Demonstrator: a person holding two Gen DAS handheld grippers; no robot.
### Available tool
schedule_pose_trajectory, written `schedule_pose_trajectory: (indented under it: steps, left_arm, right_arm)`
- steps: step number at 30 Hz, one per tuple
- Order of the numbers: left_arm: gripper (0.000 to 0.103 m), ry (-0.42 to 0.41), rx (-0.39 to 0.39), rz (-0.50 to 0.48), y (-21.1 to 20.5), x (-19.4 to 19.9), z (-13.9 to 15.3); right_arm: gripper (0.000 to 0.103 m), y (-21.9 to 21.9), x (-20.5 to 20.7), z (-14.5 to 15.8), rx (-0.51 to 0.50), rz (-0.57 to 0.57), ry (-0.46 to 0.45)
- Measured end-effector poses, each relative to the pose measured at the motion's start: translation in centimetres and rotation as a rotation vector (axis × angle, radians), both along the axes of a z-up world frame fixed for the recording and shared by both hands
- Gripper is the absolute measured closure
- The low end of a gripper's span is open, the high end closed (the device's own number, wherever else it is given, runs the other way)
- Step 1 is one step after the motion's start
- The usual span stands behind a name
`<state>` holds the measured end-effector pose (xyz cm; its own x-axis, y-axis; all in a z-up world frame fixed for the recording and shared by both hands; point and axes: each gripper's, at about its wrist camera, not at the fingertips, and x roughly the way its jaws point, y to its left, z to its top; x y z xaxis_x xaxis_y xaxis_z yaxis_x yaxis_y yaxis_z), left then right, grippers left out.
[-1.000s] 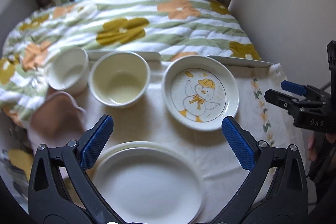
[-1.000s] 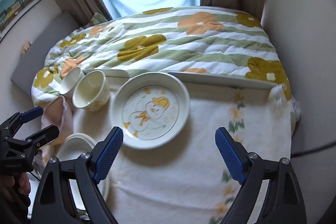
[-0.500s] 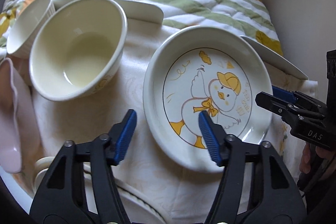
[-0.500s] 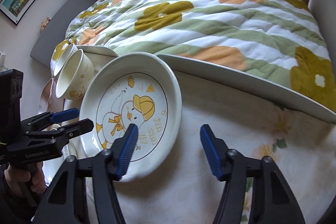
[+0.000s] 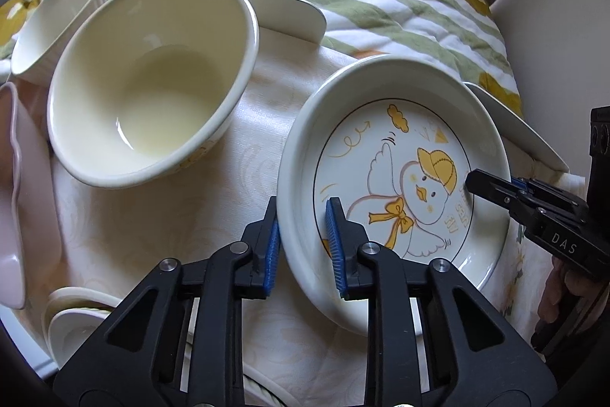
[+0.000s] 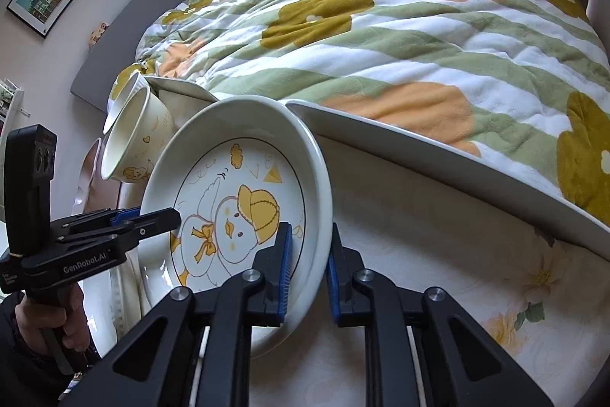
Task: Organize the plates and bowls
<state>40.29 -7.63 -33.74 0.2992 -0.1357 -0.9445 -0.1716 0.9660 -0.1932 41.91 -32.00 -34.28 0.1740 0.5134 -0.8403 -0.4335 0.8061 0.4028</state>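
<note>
A white deep plate with a yellow duck drawing (image 5: 396, 178) sits on the cream tablecloth. My left gripper (image 5: 303, 235) is shut on its left rim, one pad outside the wall and one inside. My right gripper (image 6: 309, 267) is shut on the opposite rim of the same duck plate (image 6: 236, 201); it shows from the side in the left wrist view (image 5: 533, 205). A cream bowl (image 5: 148, 79) stands left of the plate, with a white ribbed bowl (image 5: 57, 25) behind it.
A pink dish (image 5: 15, 208) lies at the far left. Stacked white plates (image 5: 76, 319) sit at the near left. A flowered quilt (image 6: 400, 33) on the bed borders the table's far edge, behind a white raised table rim (image 6: 438, 155).
Both grippers have moved in onto the duck plate and closed on its opposite rims; a second ago they were open and farther back above the table.
</note>
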Motion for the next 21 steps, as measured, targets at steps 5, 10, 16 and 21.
schedule_pose_trajectory:
  steps: [5,10,16,21]
  left_arm:
    - [0.087,-0.004,-0.013,0.012,0.3,-0.1,0.1]
    - [0.090,-0.012,-0.025,0.002,0.6,-0.7,0.6]
    - [0.090,-0.057,0.004,-0.048,-0.2,-1.7,3.1]
    - [0.090,-0.114,-0.006,-0.090,0.1,-3.2,6.0]
  right_arm:
    - [0.088,-0.1,0.1,0.0,0.004,-0.009,0.000]
    - [0.088,-0.4,-0.4,0.1,0.017,-0.024,-0.003]
    - [0.088,-1.0,-1.6,1.8,0.029,-0.057,-0.020]
    - [0.088,-1.1,-3.4,5.1,0.028,-0.091,-0.071]
